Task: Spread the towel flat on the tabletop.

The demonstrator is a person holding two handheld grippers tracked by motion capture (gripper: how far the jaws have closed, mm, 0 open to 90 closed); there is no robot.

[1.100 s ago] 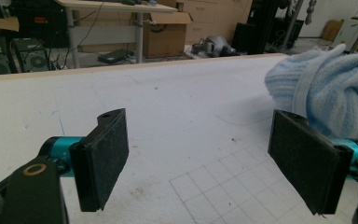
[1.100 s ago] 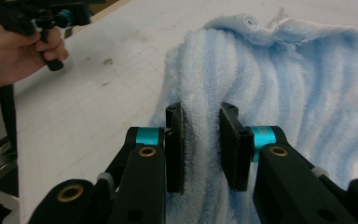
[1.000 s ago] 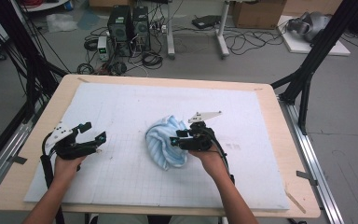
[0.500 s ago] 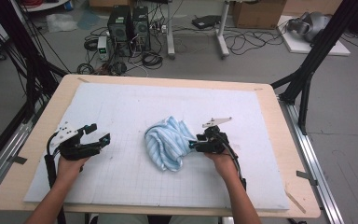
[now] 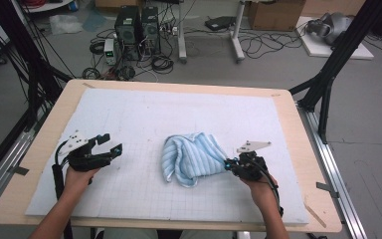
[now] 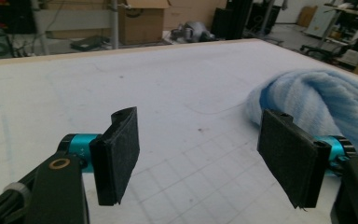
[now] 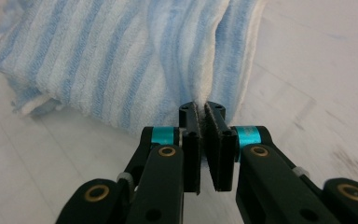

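I see the striped towel (image 5: 191, 157) lying bunched up near the middle of the white mat (image 5: 144, 119). My right gripper (image 5: 230, 163) is at the towel's right end, much nearer than my left one. Its jaws have just been closing, and now they are pressed together on a thin edge of the cloth. From the right gripper view that edge (image 7: 204, 95) goes right in between the pads. The towel stretches away to the left from this pinch, so I think a pull to the right would spread it out. My left gripper (image 5: 110, 144) waits well apart on the left side. Its jaws have closed a little but are spread wide with nothing in them
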